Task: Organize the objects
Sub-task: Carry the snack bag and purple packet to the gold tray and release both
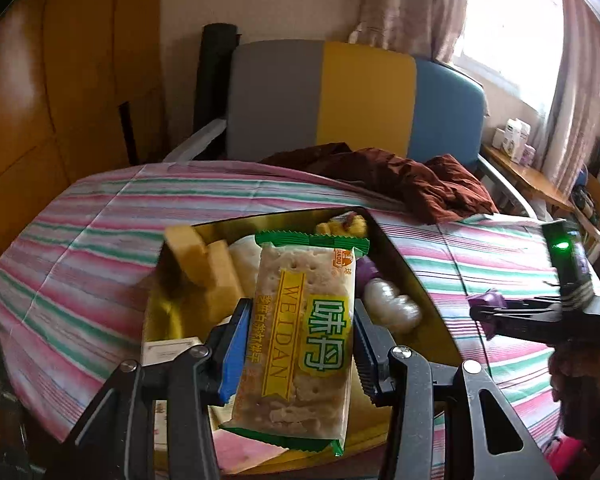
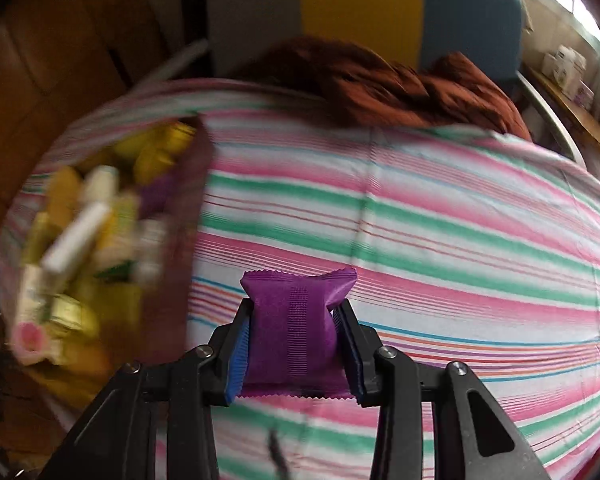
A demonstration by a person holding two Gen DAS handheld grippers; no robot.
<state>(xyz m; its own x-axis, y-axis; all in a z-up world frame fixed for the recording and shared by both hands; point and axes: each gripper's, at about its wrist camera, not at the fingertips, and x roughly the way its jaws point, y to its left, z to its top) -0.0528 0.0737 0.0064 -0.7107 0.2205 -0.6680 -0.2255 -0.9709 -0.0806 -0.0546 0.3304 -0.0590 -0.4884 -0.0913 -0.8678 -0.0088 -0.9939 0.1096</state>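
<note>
While blur hides the box, crinkly cracker packet [image 1: 300, 340] clamped, ribbed purple pouch [image 2: 296, 328] pinched.

Green-edged cracker packet [image 1: 300, 344] upright above snack-filled box [image 1: 396, 248]; purple sachet [image 2: 296, 328] above striped sheet.

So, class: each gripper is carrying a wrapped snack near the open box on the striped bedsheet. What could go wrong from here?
1. The left gripper holds the cracker packet by its edges; a hard squeeze may crack the crackers.
2. The right gripper pinches a puffy purple packet, which might slip out.
3. The box already looks crowded, so added packets could spill onto the bedsheet.
</note>
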